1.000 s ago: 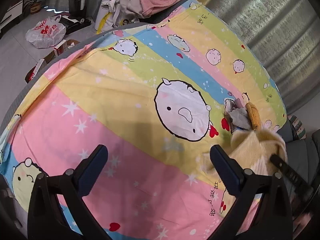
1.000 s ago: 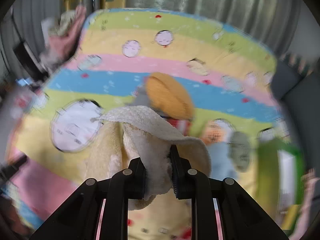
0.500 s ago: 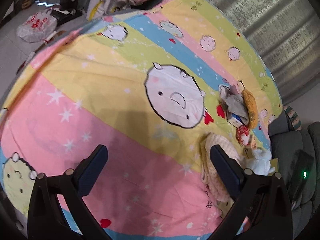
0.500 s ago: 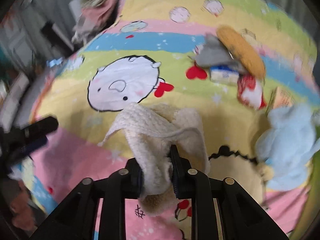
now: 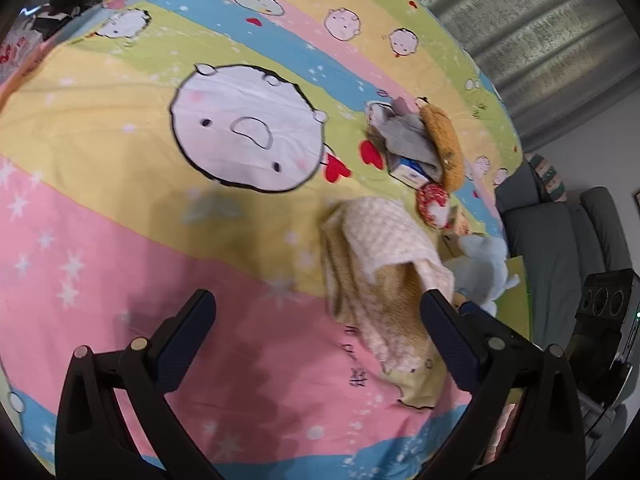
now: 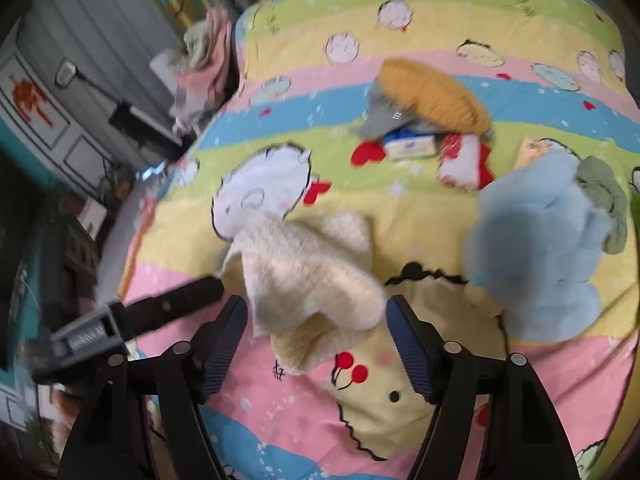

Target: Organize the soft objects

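Note:
A cream and tan towel (image 6: 308,276) (image 5: 376,264) lies crumpled on the striped cartoon bedspread (image 6: 420,12). My right gripper (image 6: 316,340) hovers just over its near end with jaws opening, the pads clear of the cloth. My left gripper (image 5: 320,332) is open over the pink stripe, its right finger (image 5: 448,332) beside the towel's edge. In the right wrist view the left gripper's finger (image 6: 176,304) pokes in from the left. A light blue plush toy (image 6: 540,248) lies right of the towel. Farther back lie an orange knitted piece (image 6: 432,96), a grey cloth (image 6: 380,116) and a red-white pouch (image 6: 464,160).
A small blue-white box (image 6: 408,146) sits among the far items. Clothes are piled (image 6: 204,56) past the bed's far left corner, with a door and clutter beyond. A grey sofa (image 5: 560,248) stands by the bed's right side, curtains (image 5: 520,32) behind.
My right gripper carried the towel down onto the bedspread and its jaws parted, letting the towel drop. My left gripper swung right toward the towel, still open.

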Demonstrator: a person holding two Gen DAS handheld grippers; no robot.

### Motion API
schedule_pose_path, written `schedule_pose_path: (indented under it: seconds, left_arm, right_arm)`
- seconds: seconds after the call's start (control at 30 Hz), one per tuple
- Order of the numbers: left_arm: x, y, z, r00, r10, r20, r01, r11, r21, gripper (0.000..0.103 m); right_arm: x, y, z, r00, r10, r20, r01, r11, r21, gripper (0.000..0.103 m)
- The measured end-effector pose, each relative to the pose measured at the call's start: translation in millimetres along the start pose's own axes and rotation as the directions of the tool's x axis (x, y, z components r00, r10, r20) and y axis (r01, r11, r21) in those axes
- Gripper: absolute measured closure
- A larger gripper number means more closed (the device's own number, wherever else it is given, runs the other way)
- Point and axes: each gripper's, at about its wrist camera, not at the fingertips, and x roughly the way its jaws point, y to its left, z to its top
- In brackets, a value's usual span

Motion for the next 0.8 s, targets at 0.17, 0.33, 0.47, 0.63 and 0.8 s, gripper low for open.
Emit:
schedule_pose_path:
  seconds: [0.17, 0.33, 0.47, 0.63, 0.8]
  left_arm:
    - [9, -11, -5, 0.999, -0.038, -0.032, 0.038, 0.999, 0.017, 0.002]
    - [22, -26, -11, 0.999, -0.015, -0.047, 0.018, 0.997, 0.075, 0.011]
    - [31, -33, -13, 0.998, -0.008, -0.057, 0.014, 0.994, 0.107, 0.023]
    - [44, -37, -16, 0.996, -0.016, -0.083, 0.025, 0.993, 0.117, 0.026]
    - [53, -42, -17, 0.997, 0.024, -0.077, -0.013, 0.989, 0.145, 0.035]
  right_arm:
    - [0, -24, 11, 0.996, 0.082, 0.044, -0.087, 0.988, 0.127, 0.025]
    - [36, -27, 14, 0.990, 0.139, -0.034, -0.131, 0.976, 0.175, 0.025]
    - [56, -25, 15, 0.989, 0.134, -0.066, -0.120, 0.977, 0.176, 0.025]
    - [74, -29, 13, 0.986, 0.132, -0.101, -0.113, 0.978, 0.178, 0.025]
    - [80, -32, 14, 0.986, 0.126, -0.105, -0.105, 0.977, 0.188, 0.035]
